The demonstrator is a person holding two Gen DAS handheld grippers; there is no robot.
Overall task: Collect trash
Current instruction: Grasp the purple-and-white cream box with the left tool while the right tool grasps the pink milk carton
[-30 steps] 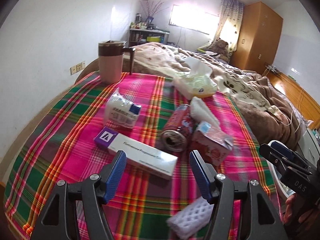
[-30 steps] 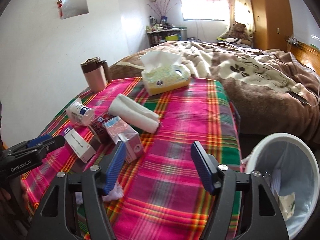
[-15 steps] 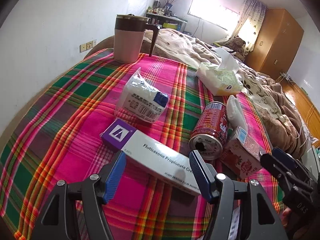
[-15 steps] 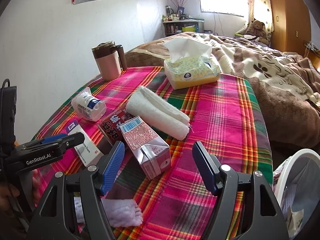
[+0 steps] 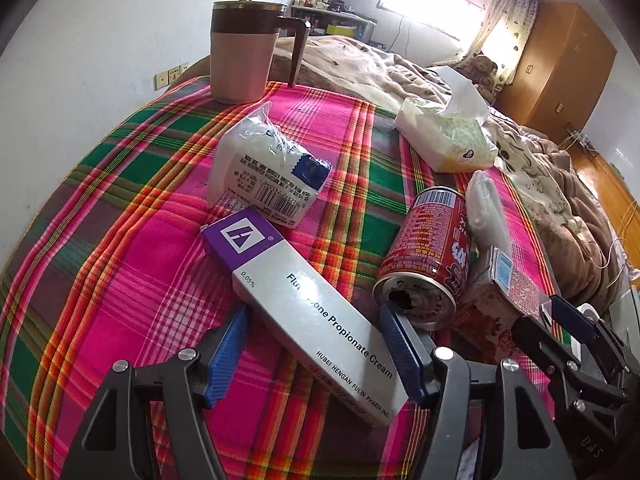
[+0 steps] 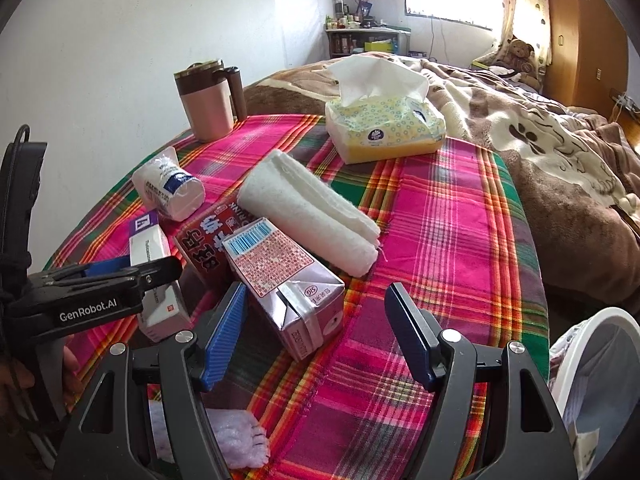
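Observation:
On the plaid tablecloth (image 5: 120, 248) lie a white and purple cream box (image 5: 304, 308), a red drink can (image 5: 428, 252) on its side, a pink drink carton (image 6: 284, 276) and a wrapped white roll (image 5: 264, 168). My left gripper (image 5: 316, 352) is open, its jaws on either side of the cream box's near end. My right gripper (image 6: 316, 332) is open, its jaws on either side of the carton's near end. The carton (image 5: 504, 292) also shows in the left wrist view, with the right gripper behind it. The left gripper's fingers (image 6: 132, 272) show over the cream box (image 6: 156, 280).
A pink mug (image 5: 244, 52) stands at the table's far corner. A tissue box (image 6: 384, 128) and a rolled white towel (image 6: 312, 212) lie further back. A white bin (image 6: 596, 384) with a liner stands at the right off the table. A crumpled pale wrapper (image 6: 240, 440) lies under my right gripper. A bed lies beyond.
Both grippers have moved forward and lower toward the table. The cream box is now between the left jaws and the carton between the right jaws.

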